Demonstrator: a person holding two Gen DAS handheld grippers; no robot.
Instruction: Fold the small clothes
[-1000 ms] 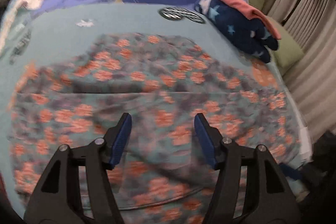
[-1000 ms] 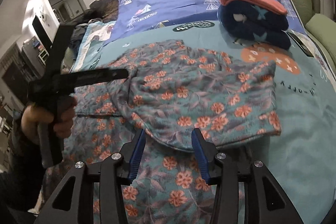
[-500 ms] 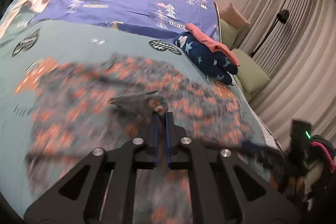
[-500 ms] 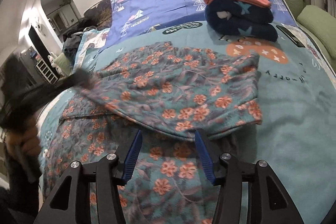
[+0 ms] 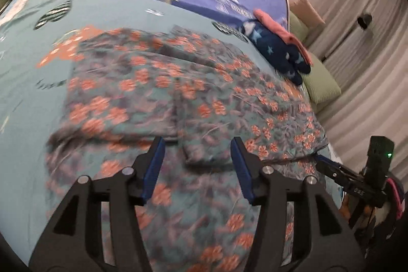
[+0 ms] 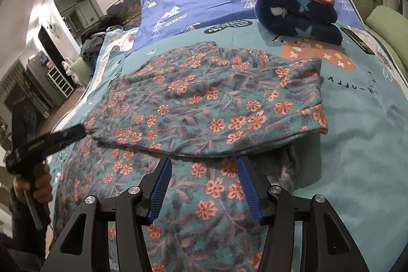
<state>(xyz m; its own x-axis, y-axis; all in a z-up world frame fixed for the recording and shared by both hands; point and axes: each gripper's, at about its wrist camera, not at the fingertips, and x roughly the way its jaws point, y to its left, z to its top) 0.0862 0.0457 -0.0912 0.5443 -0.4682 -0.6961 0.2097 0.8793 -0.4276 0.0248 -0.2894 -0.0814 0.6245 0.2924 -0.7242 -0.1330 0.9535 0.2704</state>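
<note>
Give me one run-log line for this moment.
stage: first fold laid | floral garment: folded over itself on bed | left gripper: jaws opening, nothing gripped | right gripper: jaws opening, nothing gripped | folded navy star clothes: behind

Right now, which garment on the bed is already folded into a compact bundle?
The navy star-patterned garment with the pink edge, far behind the grippers. The floral garment nearer them lies spread wide, only partly folded.

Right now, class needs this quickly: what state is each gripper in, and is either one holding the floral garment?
Left gripper: jaws opening, floral garment beneath, not held.
Right gripper: jaws opening, holding nothing.
</note>
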